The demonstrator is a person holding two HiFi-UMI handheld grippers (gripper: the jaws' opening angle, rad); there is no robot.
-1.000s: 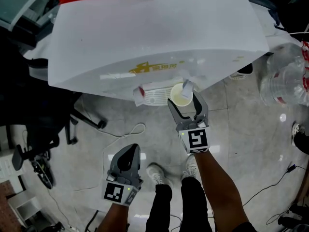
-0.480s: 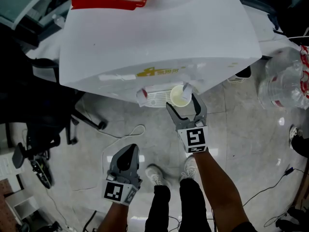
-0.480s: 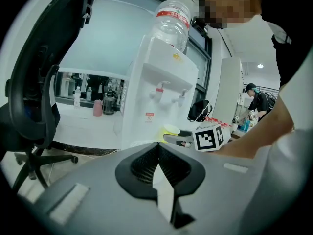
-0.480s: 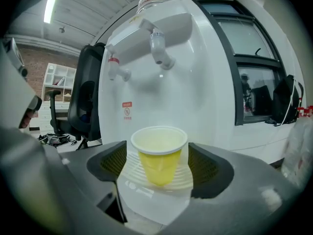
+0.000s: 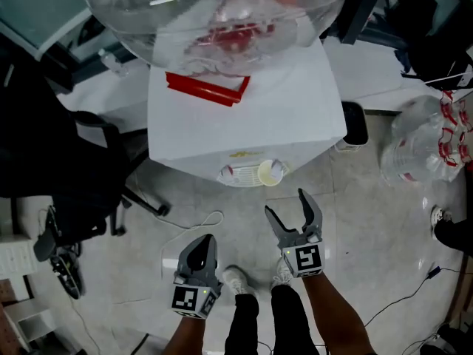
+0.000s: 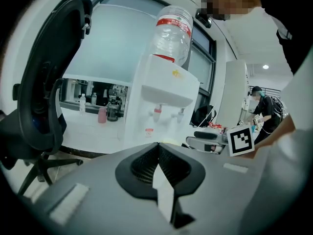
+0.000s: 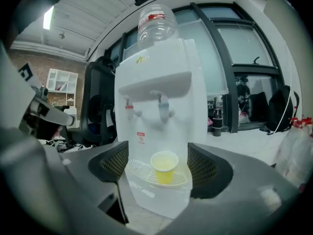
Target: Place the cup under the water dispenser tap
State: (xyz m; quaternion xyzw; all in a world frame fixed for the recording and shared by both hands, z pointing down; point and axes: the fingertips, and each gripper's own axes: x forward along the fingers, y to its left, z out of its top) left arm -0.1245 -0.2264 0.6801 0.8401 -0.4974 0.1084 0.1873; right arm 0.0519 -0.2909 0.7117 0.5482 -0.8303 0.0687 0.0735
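A yellow paper cup (image 5: 266,173) stands on the drip tray of the white water dispenser (image 5: 244,117), seen from above in the head view. In the right gripper view the cup (image 7: 165,166) sits upright on the grille below the blue tap (image 7: 163,106). My right gripper (image 5: 287,207) is drawn back from the dispenser, apart from the cup. Its jaws stand wide and are closing a little, with nothing between them. My left gripper (image 5: 208,239) hangs lower left, shut and empty; in its own view (image 6: 157,151) its jaws meet.
A big water bottle (image 5: 222,13) tops the dispenser. A black office chair (image 5: 89,176) stands to the left. Wrapped water bottles (image 5: 429,146) lie at the right. A cable (image 5: 196,209) loops on the floor by my feet. Another person (image 6: 261,109) stands far right.
My right gripper has let go of the cup and pulled back and up from the dispenser. The cup stays on the drip tray. The left gripper has risen a little.
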